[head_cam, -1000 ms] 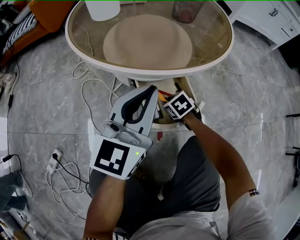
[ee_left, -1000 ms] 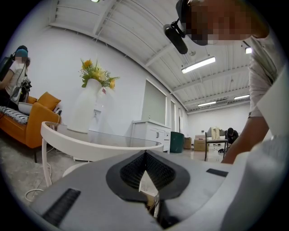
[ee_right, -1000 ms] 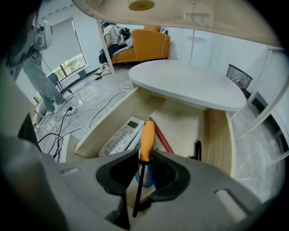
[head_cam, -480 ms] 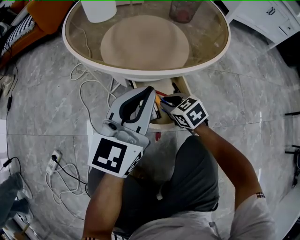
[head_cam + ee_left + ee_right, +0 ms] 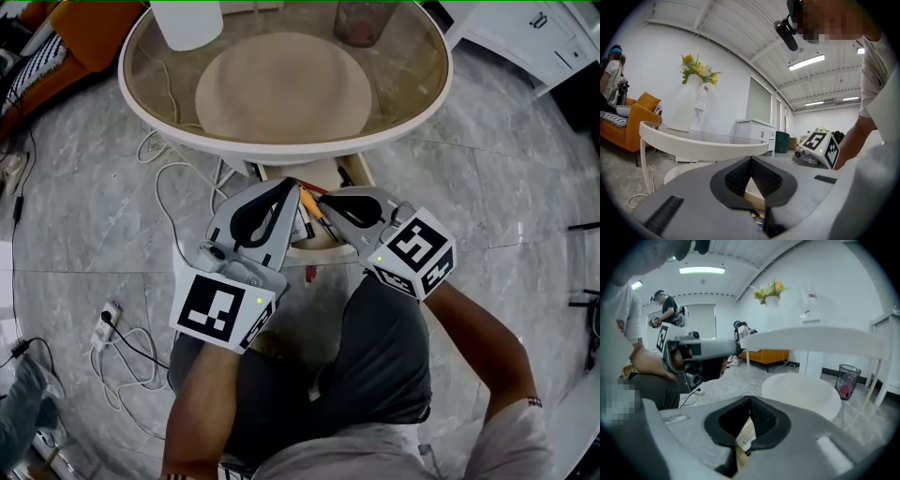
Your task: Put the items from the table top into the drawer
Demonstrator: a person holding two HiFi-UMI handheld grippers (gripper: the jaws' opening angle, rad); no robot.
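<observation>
Seen from above, I have both tools level with the near edge of the round glass worktop (image 5: 281,152), over the open drawer (image 5: 314,246) that juts out beneath that edge. The left tool (image 5: 292,187) and the right tool (image 5: 328,200) point toward each other above it, with their tips close. The small items (image 5: 309,208), one of them orange, lie inside the drawer, and only this view shows them as a group. At the far left edge of the worktop stands a white vase (image 5: 186,23). The head view cuts off its top, whereas the left gripper view shows it holding yellow flowers. The left gripper view also shows that tool's jaws pressed together at the tips with nothing pinched, and the right tool's marker cube (image 5: 821,146) off to one side. In the right gripper view the jaws have just closed and their tips touch. A tan slip with a printed label (image 5: 747,437) shows in the gap behind the tips, and I cannot tell whether it is gripped or lies below. Only this view shows a mesh bin (image 5: 847,379) on the floor past the worktop.
</observation>
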